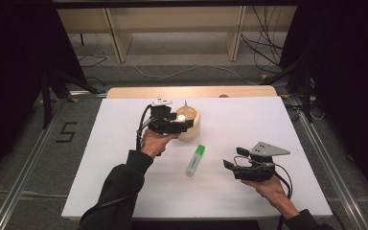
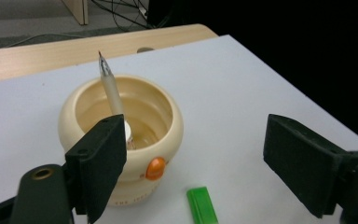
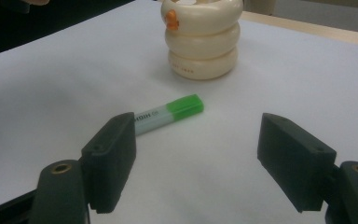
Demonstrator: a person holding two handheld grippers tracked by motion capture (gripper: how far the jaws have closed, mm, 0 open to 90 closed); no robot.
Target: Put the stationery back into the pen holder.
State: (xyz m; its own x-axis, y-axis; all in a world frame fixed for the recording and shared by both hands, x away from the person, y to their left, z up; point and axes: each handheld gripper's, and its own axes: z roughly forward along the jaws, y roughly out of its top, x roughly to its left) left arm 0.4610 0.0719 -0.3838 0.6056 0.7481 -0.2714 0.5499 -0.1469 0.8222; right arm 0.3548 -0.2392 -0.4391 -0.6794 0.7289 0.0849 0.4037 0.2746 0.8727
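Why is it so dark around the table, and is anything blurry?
High view: light falls on the white table while the sides stay black. Left gripper view: the pen in the cream pot looks sharp. Right gripper view: the pot looks a bit soft.

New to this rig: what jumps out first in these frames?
The cream ringed pen pot near the middle of the white table, with a pen leaning inside it, tip up. The left gripper hangs open just before the pot. A green-capped highlighter lies flat between the pot and the open right gripper.
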